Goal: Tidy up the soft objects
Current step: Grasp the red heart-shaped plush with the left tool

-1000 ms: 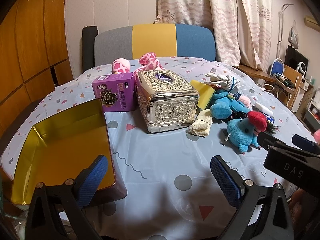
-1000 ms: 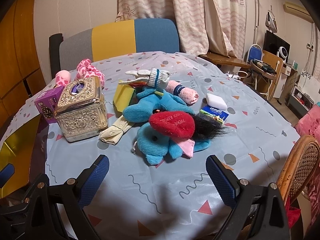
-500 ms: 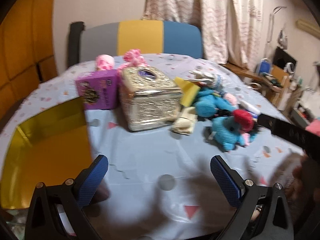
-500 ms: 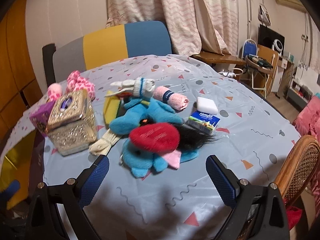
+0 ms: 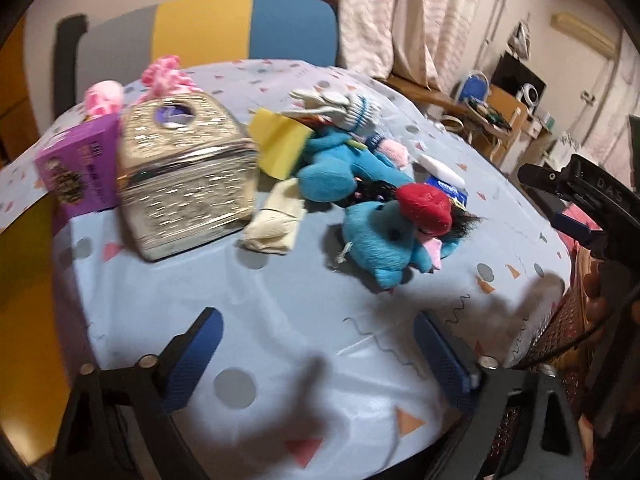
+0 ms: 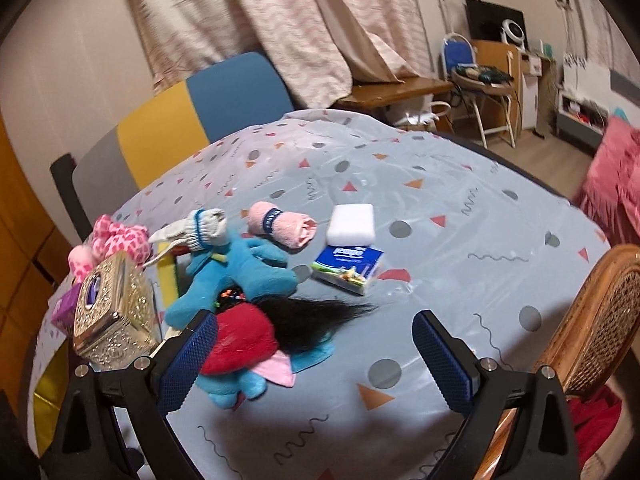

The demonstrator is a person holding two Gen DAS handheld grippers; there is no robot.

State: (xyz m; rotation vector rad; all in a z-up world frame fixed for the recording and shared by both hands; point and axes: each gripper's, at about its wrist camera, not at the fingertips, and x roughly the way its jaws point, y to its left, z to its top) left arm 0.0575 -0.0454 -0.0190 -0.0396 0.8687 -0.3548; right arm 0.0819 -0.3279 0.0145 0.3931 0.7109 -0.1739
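Observation:
A blue plush with a red cap point(image 5: 384, 240) lies on the tablecloth, in front of a second blue plush point(image 5: 340, 168), a yellow sponge point(image 5: 280, 140), a cream sock point(image 5: 276, 220) and a white glove point(image 5: 344, 108). My left gripper point(image 5: 318, 360) hovers short of this pile; its jaws are closing with nothing between them. My right gripper point(image 6: 314, 360) stands open over bare cloth, its left finger beside the red-capped plush point(image 6: 240, 344). Further back lie a rolled pink towel point(image 6: 280, 224), a white sponge point(image 6: 351, 224) and a tissue pack point(image 6: 348, 264).
An ornate silver tissue box point(image 5: 188, 172), a purple box point(image 5: 80, 172) and a pink plush point(image 5: 164, 76) sit at the left. A gold tray point(image 5: 24, 300) lies at the far left edge. A wicker chair point(image 6: 592, 320) stands by the table's right rim.
The left view has swung right, so the gold tray slid to the edge and the plush pile is nearer centre. The right gripper rolled and moved in beside the red-capped plush. The left jaws narrowed slightly.

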